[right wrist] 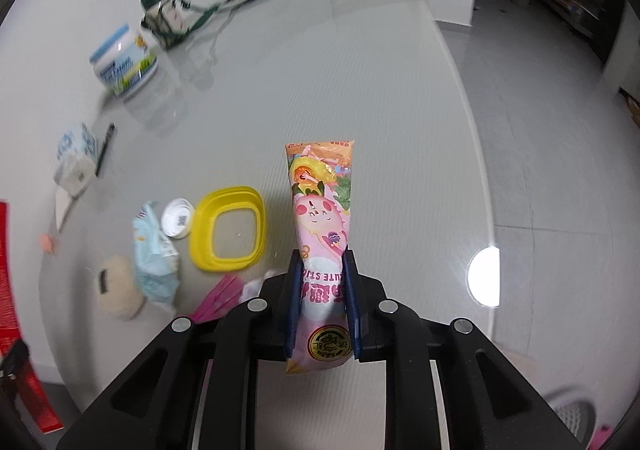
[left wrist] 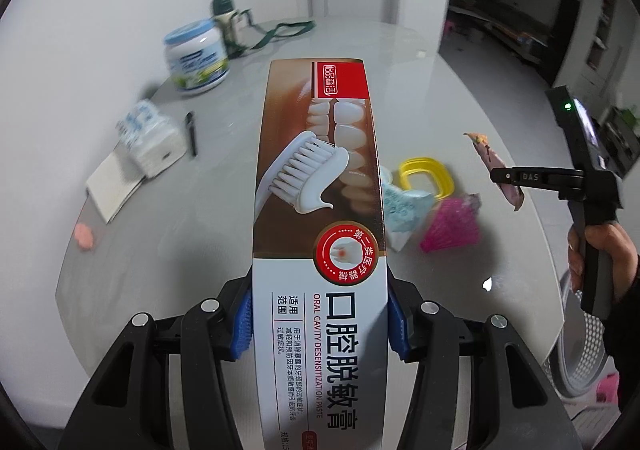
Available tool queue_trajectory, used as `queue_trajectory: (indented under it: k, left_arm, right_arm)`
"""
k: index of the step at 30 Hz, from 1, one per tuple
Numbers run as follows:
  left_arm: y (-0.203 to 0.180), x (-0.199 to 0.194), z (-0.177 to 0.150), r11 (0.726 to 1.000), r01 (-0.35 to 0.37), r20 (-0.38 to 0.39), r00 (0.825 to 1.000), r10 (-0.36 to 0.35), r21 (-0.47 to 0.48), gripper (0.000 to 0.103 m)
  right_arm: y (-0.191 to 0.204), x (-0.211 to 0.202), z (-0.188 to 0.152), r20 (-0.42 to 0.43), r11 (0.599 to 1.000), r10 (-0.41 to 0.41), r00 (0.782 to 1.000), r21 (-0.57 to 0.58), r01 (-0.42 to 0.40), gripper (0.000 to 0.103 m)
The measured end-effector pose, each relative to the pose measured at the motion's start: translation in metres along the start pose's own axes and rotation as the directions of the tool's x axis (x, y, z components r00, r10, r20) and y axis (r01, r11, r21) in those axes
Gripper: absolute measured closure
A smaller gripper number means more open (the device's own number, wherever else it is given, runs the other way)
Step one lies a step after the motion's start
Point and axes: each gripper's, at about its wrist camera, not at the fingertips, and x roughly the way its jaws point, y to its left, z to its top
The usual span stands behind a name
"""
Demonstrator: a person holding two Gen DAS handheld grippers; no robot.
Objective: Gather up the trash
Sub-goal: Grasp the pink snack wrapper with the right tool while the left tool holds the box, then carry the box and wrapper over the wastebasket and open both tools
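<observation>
Toothpaste box (left wrist: 318, 209) (clamped) between hand-held gripper (left wrist: 320, 326) pads

wrist views, above shared table (left wrist: 400, 49)

Black claw (left wrist: 320, 324), blue pads (left wrist: 245, 324)

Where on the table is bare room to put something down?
Bare: the table's right half, from the yellow frame to the edge, and the middle behind it. Crowded: around the frame and along the wall near the jar.
</observation>
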Motion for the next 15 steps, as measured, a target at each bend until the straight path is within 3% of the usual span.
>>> queue_trajectory:
  k: [7,10,15]
  left_arm:
    - [-0.036,-0.005,0.015,0.981,0.124,0.029,0.991,-0.129,0.153,0.052]
    - [-0.060,-0.010,0.018,0.955,0.188,0.034,0.979,-0.200,0.229,0.052]
    - [-0.113,-0.017,0.015,0.886,0.298,0.005,0.947,-0.320,0.356,0.052]
  right_arm:
    - [-0.024,-0.069,-0.063,0.065,0.987,-0.062,0.996,0.153,0.052,0.084]
    - [-0.039,-0.095,-0.101,0.071,0.967,-0.123,0.990,0.235,0.103,0.084]
    - [-0.073,-0.134,-0.168,0.059,0.902,-0.203,0.977,0.399,0.163,0.084]
